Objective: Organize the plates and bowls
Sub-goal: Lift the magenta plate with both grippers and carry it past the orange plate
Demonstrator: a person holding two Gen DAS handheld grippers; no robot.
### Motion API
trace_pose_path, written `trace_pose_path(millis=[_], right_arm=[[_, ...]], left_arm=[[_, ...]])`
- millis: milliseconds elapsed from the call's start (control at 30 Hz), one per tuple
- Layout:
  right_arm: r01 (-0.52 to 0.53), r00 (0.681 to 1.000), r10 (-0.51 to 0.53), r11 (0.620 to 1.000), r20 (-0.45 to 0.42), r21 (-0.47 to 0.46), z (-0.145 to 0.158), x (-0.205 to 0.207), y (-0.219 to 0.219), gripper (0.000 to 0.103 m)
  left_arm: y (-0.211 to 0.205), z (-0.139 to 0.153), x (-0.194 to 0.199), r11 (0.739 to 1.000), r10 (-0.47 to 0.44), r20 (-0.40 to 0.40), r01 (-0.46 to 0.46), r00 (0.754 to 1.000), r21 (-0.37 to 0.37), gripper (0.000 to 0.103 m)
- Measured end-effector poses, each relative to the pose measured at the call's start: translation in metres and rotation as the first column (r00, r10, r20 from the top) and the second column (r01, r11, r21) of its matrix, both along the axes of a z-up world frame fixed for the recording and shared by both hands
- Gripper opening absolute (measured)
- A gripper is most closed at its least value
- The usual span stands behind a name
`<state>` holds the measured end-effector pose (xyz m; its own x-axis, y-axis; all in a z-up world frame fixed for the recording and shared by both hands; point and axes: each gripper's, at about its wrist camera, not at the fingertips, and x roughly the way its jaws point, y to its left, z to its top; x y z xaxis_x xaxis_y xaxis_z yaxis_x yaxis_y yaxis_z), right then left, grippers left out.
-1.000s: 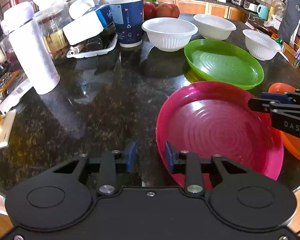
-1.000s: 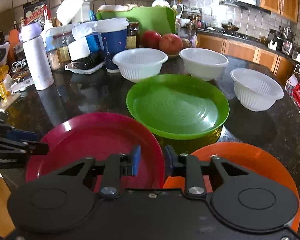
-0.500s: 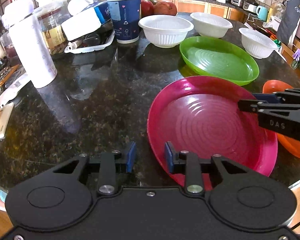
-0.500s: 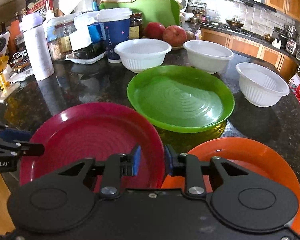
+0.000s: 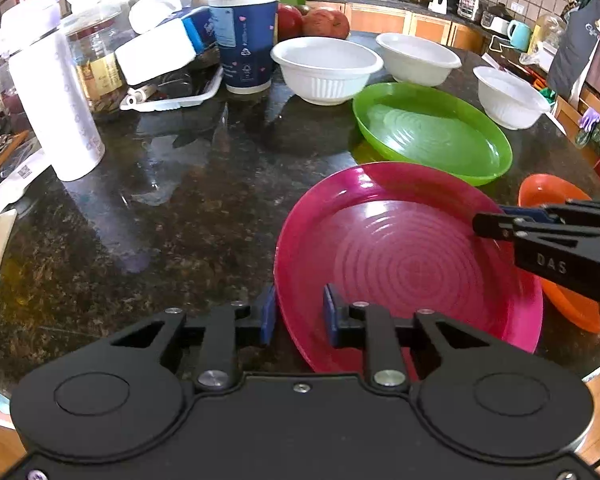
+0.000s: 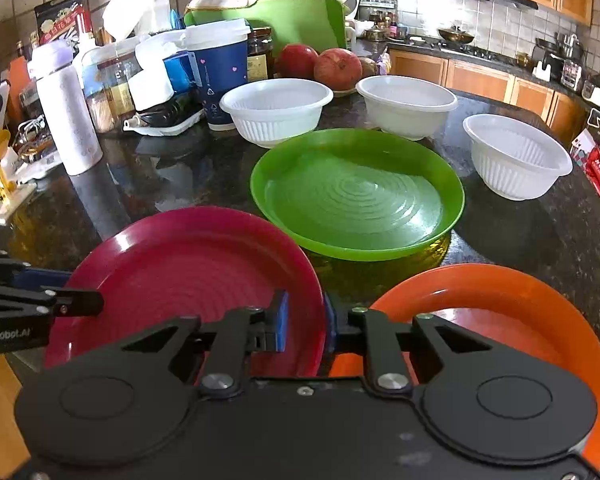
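While both claws close: the round magenta plastic plate [image 5: 412, 256] lies flat on the dark speckled stone surface [image 5: 172, 216], its rim between each pair of pads.
Left claw [image 5: 296, 314]: closing on the plate's left edge.
Right claw [image 6: 305, 322]: closing on the right edge, beside the orange plastic plate [image 6: 500, 304].
Texture: glossy, with ridged rings.

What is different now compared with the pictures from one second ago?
Both grippers are closing on the pink plate. The left gripper now has the plate's near rim between its fingers, where before its gap was over bare counter. The right gripper has narrowed around the opposite rim. Whether the pads already press is unclear. The green plate, orange plate and three white bowls stayed in place.
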<state>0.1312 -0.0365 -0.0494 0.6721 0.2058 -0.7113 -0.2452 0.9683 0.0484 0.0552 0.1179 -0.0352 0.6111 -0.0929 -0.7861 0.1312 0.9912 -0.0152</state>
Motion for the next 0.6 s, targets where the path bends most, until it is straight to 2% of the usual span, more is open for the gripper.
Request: trace_pose_path(millis=[233,300,367,433,600], right_arm=[[-0.005,1.000,0.004,1.000,0.019,0.020,0.004,0.000,0.024,0.021],[-0.001,1.000,0.001,1.000,0.018,0.027,0.003,0.003,0.033,0.018],[0.004,1.000,-0.004,1.000,0.015,0.030,0.002,0.007,0.043,0.015],[0.006,1.000,-0.006,0.999,0.011,0.039,0.001,0.011,0.052,0.012],[0.005,1.000,-0.004,0.998,-0.003,0.058,-0.002,0.019,0.077,0.012]], left_arm=[[0.021,0.004,0.000,0.999,0.020,0.041,-0.021,0.999,0.033,0.031],[0.030,0.004,0.002,0.998,0.029,0.048,-0.031,0.998,0.045,0.028],[0.041,0.005,0.004,0.997,0.040,0.055,-0.043,0.998,0.059,0.021],[0.052,0.005,0.007,0.996,0.053,0.056,-0.057,0.997,0.067,0.021],[0.075,0.006,0.014,0.994,0.071,0.073,-0.077,0.995,0.083,0.021]])
